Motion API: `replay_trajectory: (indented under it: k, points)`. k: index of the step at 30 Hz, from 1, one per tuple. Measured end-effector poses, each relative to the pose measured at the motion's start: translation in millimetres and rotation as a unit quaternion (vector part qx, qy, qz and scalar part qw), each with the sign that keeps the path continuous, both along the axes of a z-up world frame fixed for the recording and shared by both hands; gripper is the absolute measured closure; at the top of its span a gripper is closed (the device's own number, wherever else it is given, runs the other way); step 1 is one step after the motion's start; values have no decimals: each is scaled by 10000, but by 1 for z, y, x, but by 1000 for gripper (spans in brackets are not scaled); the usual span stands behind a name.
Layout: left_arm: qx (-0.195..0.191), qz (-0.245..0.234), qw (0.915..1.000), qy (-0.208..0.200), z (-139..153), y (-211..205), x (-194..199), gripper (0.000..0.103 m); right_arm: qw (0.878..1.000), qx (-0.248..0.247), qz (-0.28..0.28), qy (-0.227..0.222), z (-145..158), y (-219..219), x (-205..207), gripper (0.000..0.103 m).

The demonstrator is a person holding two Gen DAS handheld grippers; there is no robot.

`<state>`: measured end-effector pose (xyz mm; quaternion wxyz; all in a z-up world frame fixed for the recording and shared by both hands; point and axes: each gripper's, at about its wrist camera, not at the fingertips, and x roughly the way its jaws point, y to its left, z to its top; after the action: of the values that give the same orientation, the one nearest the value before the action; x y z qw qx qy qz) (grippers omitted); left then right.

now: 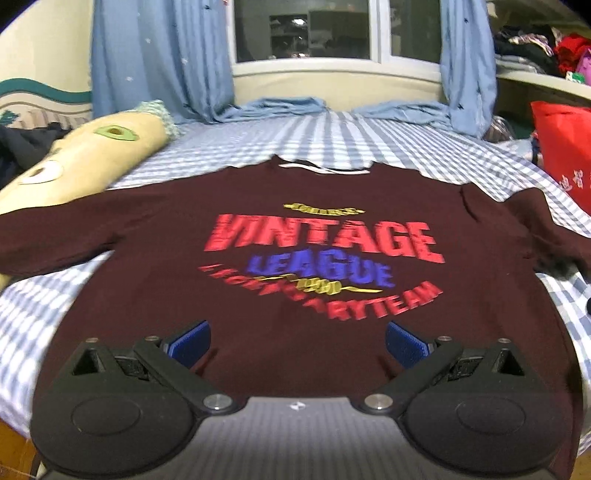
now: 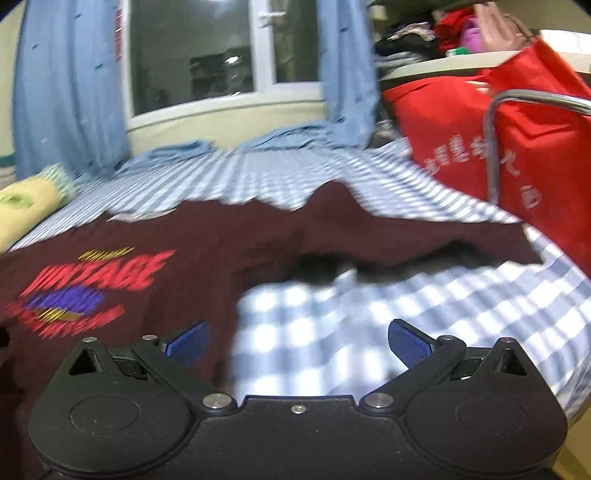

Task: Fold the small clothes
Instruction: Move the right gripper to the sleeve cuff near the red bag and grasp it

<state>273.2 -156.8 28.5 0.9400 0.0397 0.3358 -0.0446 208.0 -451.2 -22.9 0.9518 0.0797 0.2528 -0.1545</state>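
Left gripper (image 1: 297, 341) hangs over the near hem of the T-shirt (image 1: 155, 258), jaws spread wide, blue pads (image 1: 190, 341) apart with nothing between them. Under it the maroon T-shirt lies front-up and flat on the bed (image 1: 29, 306), hem at the bed's near edge, neckline toward the far edge, both short sleeves spread out to the sides. The print reads "VINTAGE LEAGUE" in red and blue, more red lettering below it, blurred in part.

Over to the right gripper (image 2: 298, 341): jaws also released and wide, holding nothing. It sits over the shirt's right side, the left pad above maroon fabric, the right pad above bare blue-and-white checked sheet (image 2: 369, 325). From here the T-shirt (image 2: 207, 258) shows its right sleeve stretched out toward the bed's right edge, with a dark shadowed fold beneath it. This view is smeared, so fine creases can't be made out.

Farther back on the left edge of the bed, a long cream bolster pillow (image 1: 85, 162) with avocado patches lies at an angle, just beside the left sleeve. At the right edge stands a red fabric bag (image 2: 461, 147) with pale characters, a metal tube frame (image 2: 493, 140) in front of it.

At the far edge, bunched light-blue curtains (image 1: 162, 59) trail onto the sheet under a white-framed window (image 1: 306, 33). Far right, a shelf (image 1: 535, 75) carries heaped clothes.
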Motion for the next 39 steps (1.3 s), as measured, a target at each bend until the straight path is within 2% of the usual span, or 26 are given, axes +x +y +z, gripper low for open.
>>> replay_trajectory:
  k: [9, 15, 22, 26, 34, 39]
  points:
    - [89, -171, 9998, 33, -11, -48, 32, 1, 9967, -425, -686, 35, -6, -108, 17, 0]
    - [123, -332, 9994, 27, -21, -67, 39, 1, 9919, -598, -1107, -169, -11, -153, 19, 0]
    - [30, -290, 9994, -188, -42, -71, 30, 1, 9914, -246, -1241, -329, -19, -195, 16, 0]
    - [113, -308, 9993, -165, -51, -72, 28, 1, 9880, 86, -1540, -64, -17, -213, 18, 0]
    - [24, -322, 9992, -238, -54, -69, 25, 1, 9762, 862, -1988, -1, -22, -255, 32, 1]
    - [60, -312, 9991, -282, -55, -71, 25, 1, 9595, 1054, -2611, 17, -33, -274, 42, 20]
